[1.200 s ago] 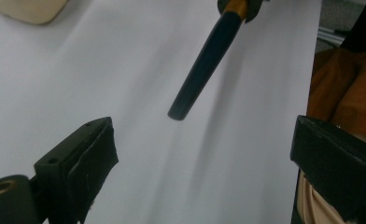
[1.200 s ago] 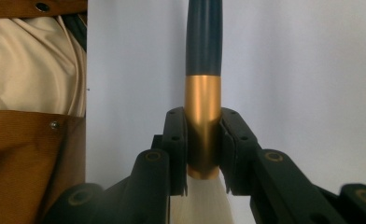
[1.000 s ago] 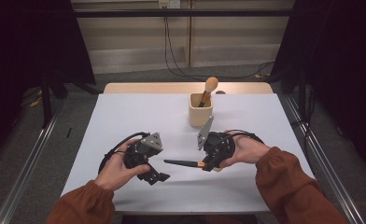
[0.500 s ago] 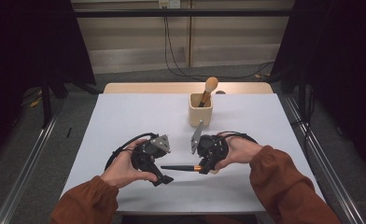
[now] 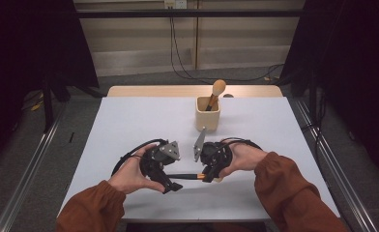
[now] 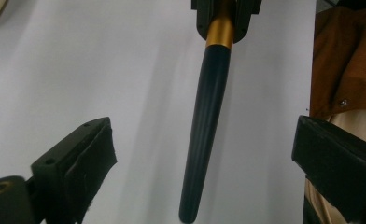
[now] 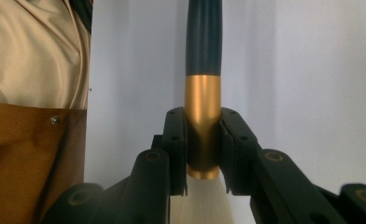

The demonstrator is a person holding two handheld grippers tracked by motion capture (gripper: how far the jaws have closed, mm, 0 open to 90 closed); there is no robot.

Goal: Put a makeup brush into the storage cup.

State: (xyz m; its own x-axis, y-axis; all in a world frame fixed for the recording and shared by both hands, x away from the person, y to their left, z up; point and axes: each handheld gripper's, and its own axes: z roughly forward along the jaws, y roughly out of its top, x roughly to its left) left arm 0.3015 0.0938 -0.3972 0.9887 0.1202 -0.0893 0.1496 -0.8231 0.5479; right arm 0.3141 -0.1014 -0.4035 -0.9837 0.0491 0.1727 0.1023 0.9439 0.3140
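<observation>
Two tools meet over one light, stiff makeup brush point(image 7: 203, 70): right tool point(image 7: 203, 154) clamps its slick gold ferrule point(image 7: 202, 116); left tool point(image 6: 204, 163) gapes around the handle.

No legible text or markings

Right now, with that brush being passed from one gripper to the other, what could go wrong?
The right gripper grips the brush only on its smooth gold band, so it might slip or swivel. The left gripper is wide open around the dark handle; closing off-centre could knock the handle aside. If the right one lets go too soon, the brush would probably drop onto the table.
</observation>
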